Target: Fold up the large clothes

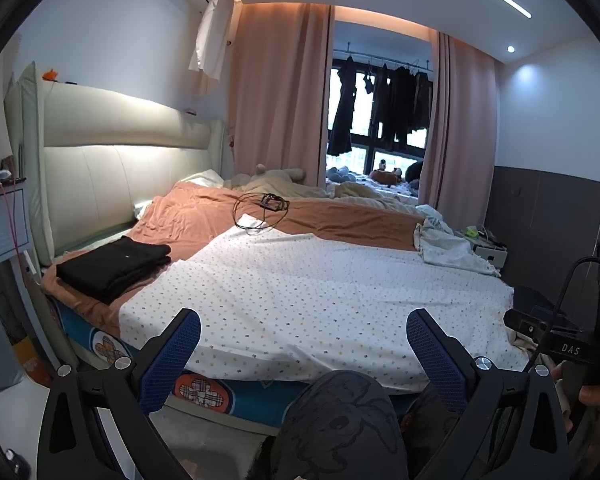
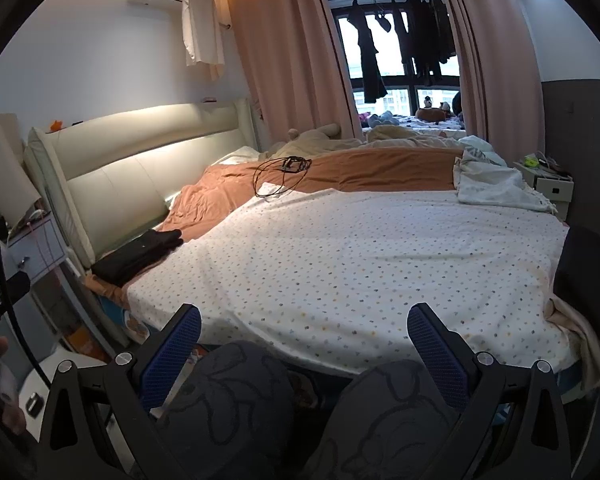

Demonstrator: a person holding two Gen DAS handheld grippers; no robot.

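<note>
A white dotted sheet [image 1: 300,300] [image 2: 360,264] lies spread flat over the near half of the bed. A folded black garment [image 1: 114,266] [image 2: 140,256] rests on the orange bedding at the bed's left edge, near the headboard. My left gripper [image 1: 303,330] is open above the bed's near edge, nothing between its blue-padded fingers [image 1: 180,356]. My right gripper [image 2: 304,326] is also open and empty, held in front of the sheet's near edge. A person's knees in grey printed trousers [image 1: 340,424] [image 2: 228,400] show below both grippers.
A coiled black cable with a small device [image 1: 266,206] [image 2: 284,170] lies on the orange cover [image 1: 204,216]. A crumpled white cloth [image 1: 448,246] [image 2: 496,184] sits at the bed's far right. Bedside cabinets stand left [image 1: 2,216] and right [image 2: 548,184]. A dark chair [image 2: 592,276] is by the right edge.
</note>
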